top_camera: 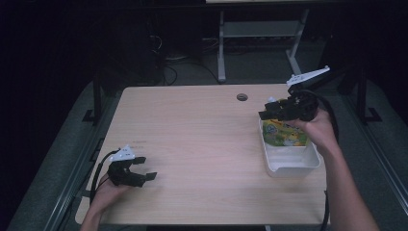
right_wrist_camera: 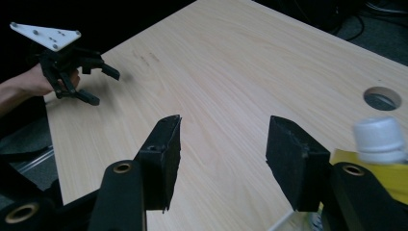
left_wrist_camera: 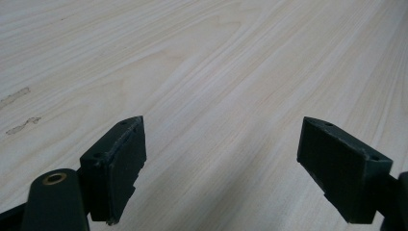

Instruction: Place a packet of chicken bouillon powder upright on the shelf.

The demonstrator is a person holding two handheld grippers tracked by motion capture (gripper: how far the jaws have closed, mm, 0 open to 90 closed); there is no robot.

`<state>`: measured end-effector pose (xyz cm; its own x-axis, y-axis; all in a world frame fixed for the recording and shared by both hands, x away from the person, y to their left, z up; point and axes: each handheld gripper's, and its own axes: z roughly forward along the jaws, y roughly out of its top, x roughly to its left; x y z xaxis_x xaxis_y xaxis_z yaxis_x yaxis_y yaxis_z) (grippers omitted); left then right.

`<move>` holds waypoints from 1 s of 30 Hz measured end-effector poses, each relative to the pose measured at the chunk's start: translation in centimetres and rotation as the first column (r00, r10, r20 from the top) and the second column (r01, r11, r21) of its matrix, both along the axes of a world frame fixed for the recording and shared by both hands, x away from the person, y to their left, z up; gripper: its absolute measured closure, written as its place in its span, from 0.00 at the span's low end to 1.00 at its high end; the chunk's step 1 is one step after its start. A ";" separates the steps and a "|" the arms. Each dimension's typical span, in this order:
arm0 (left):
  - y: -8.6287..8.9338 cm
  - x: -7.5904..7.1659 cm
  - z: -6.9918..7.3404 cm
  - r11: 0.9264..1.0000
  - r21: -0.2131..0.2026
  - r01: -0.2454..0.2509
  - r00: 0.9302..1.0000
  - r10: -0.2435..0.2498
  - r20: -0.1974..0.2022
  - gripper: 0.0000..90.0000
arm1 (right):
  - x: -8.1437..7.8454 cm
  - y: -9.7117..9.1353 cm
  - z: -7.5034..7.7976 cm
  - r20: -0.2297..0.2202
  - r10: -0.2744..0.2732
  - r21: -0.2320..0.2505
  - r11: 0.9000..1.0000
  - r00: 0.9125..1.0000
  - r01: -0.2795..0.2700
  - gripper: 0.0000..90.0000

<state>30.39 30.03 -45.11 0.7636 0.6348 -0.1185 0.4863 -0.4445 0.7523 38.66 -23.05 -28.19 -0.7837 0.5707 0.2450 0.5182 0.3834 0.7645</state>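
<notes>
Over on the right side of the table [top_camera: 192, 139] we have our right gripper [top_camera: 264, 112] hanging just above the far end of the white tray [top_camera: 293, 168], jaws parted with nothing between them. From the right gripper view, those two black pads [right_wrist_camera: 166, 159] stand apart over bare wood, and the pouch [top_camera: 284, 134] sits just beside the right-hand jaw, its white cap [right_wrist_camera: 380, 139] upright and close by. In the high view the pouch, yellow and green with a printed picture, lies in the far half of the tray, right under our right hand [top_camera: 320, 130]; the near half of the tray is bare white. A round cable hole [top_camera: 242, 97] sits in the tabletop just left of the gripper, toward the far edge.

Down at the near left corner, our left gripper [top_camera: 148, 168] rests low over the wood, jaws wide, nothing in them. The left gripper view confirms it: both pads [left_wrist_camera: 118, 163] spread above plain wood grain.
</notes>
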 end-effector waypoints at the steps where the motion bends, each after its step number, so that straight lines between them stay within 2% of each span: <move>1: 0.0 0.0 0.0 1.000 -0.002 0.000 1.000 0.000 0.001 0.19 | 0.0 0.2 -0.1 -0.001 0.005 0.007 1.000 1.000 -0.005 0.50; 16: -0.1 0.0 0.0 1.000 -0.005 0.004 1.000 -0.004 0.001 0.19 | -0.3 2.8 -1.5 -0.024 0.040 0.025 0.999 0.999 -0.039 0.46; 30: -0.1 -0.1 0.1 1.000 -0.005 0.009 1.000 -0.009 -0.003 0.19 | -0.5 4.9 -3.2 -0.049 0.071 0.001 0.997 0.996 -0.071 0.43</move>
